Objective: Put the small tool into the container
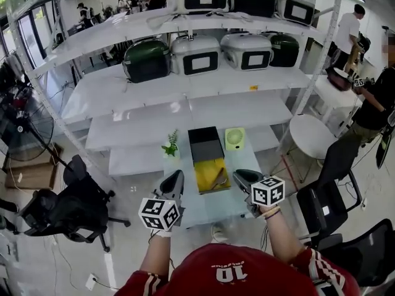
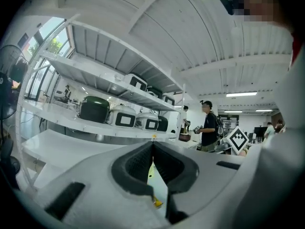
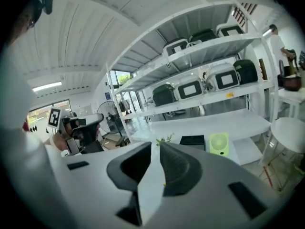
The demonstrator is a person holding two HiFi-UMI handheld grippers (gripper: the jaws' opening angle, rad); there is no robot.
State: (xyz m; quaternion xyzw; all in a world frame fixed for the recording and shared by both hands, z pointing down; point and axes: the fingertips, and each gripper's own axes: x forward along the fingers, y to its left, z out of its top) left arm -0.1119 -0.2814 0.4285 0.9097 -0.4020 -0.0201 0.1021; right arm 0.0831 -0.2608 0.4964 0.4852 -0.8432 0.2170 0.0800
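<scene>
Small tool [image 1: 217, 179] lies on yellow tray [image 1: 202, 181] between both grippers, long axis diagonal; black container [image 1: 205, 143] just beyond; left gripper [image 1: 178, 173] tips touching, empty; right gripper [image 1: 237, 173] narrowly parted, empty, apparently nearer.

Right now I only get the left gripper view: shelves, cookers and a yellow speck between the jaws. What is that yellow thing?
Observer: Most likely the yellow container. The head view shows it whole, sitting on the table.
Visitor: Is anything inside it?
Observer: Yes, a small tool lies slantwise in it.
Visitor: And what is the other gripper doing?
Observer: The right gripper holds nothing. Its jaws stand slightly apart.
</scene>
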